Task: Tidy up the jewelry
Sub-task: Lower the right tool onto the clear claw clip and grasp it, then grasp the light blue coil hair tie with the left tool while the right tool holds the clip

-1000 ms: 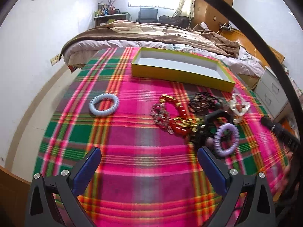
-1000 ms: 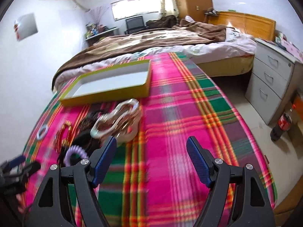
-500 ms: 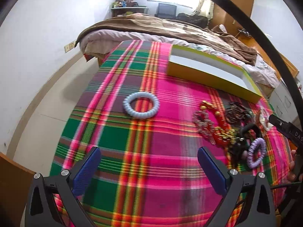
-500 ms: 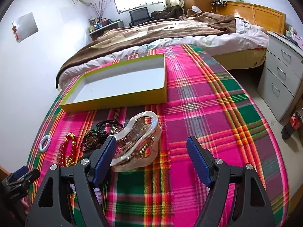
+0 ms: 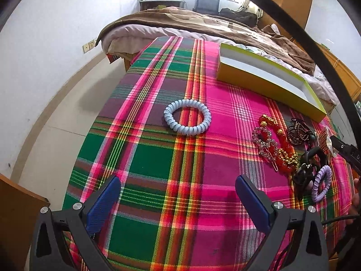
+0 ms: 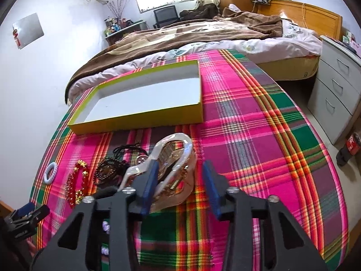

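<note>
Two tongs are seen: the left tongs (image 5: 176, 199) are held open at lower centre, while the right tongs (image 6: 180, 180) are half-closed around the clear hair claw (image 6: 173, 158), mid-frame on the plaid desk (image 6: 259, 135), below the yellow box (image 6: 140, 117).

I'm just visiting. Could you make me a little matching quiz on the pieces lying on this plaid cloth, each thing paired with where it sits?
Things:
1. pale blue coil ring
2. clear hair claw
3. purple coil ring
4. yellow box

Places:
a. between the right gripper's jaws
b. alone, left of the pile
c. far side of the cloth, nothing inside
d. near end of the pile

Pairs: 1-b, 2-a, 3-d, 4-c
</note>
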